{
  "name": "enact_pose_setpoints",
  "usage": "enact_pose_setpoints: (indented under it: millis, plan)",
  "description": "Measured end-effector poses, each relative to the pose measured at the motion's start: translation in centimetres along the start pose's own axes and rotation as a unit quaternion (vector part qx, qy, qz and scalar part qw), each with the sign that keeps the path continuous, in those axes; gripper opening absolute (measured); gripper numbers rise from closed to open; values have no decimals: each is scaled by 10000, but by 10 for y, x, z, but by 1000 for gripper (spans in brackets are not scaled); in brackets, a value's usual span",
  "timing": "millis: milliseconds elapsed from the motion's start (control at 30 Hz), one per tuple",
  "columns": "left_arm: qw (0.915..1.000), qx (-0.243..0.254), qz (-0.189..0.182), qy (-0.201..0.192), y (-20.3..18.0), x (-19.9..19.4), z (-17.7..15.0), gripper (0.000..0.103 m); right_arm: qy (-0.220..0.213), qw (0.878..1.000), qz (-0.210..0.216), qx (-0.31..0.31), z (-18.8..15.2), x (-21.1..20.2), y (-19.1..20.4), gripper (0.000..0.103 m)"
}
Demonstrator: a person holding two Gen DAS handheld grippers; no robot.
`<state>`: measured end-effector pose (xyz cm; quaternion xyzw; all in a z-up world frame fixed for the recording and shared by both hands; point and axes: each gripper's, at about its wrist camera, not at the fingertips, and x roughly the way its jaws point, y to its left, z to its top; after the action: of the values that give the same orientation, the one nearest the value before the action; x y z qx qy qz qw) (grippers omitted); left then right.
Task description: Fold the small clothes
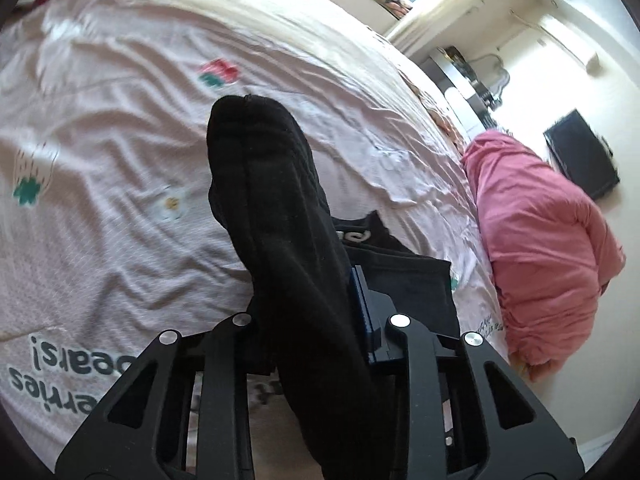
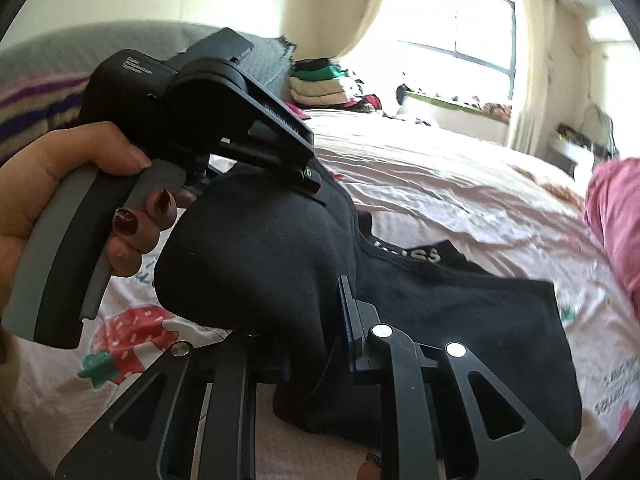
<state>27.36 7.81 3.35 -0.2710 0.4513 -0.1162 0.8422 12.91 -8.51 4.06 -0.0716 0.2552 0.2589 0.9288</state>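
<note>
A black sock [image 1: 272,200] hangs between both grippers above a pale printed bedsheet [image 1: 100,140]. My left gripper [image 1: 316,300] is shut on one end of it, and the sock drapes forward over the jaws. My right gripper [image 2: 316,320] is shut on the other part of the same black sock [image 2: 248,256]. The left gripper body and the hand holding it [image 2: 192,120] fill the upper left of the right wrist view, close above the sock. A second black sock with white lettering [image 2: 460,300] lies flat on the sheet; it also shows in the left wrist view [image 1: 400,264].
A pink bundle of cloth [image 1: 548,232] lies at the bed's right edge. Folded clothes [image 2: 324,84] are stacked at the far side of the bed below a bright window [image 2: 456,32]. A dark screen [image 1: 580,160] hangs on the wall.
</note>
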Motion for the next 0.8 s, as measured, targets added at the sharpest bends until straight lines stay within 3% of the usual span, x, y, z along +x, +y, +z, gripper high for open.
enact_pose_setpoints:
  millis: [500,800]
  plan:
    - [9962,676,445,334,-93,36,-11,21,-3,9862,146,1651,-28,-29,-68,16]
    - [9897,897,839,738,-131,84,-18,21,95,9643,325,2625,-57,-37,-110,15]
